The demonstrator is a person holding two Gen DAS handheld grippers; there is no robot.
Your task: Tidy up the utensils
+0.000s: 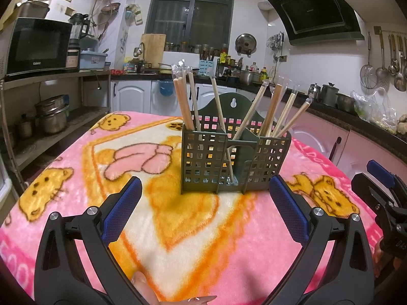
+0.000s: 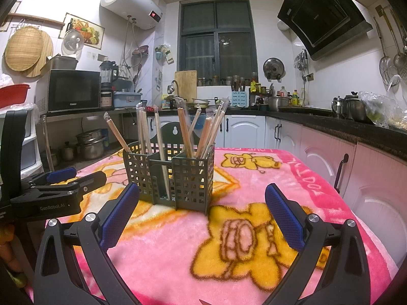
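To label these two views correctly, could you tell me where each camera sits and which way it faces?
Left wrist: on the left gripper, facing the green utensil holder; its open fingers, a thumb and the right gripper show.
Right wrist: on the right gripper, facing the holder's right front; the left gripper shows.
Shared: holder, chopsticks, pink blanket.

Chopstick (image 1: 230, 164) lower ends behind holder (image 1: 203, 162) lattice; right gripper (image 1: 381, 190) cut off by edge.

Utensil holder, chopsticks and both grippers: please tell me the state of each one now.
Utensil holder: upright on the pink blanket, all three compartments occupied.
Chopsticks: wrapped, standing tilted inside the holder.
Left gripper: open, empty.
Right gripper: open, empty.
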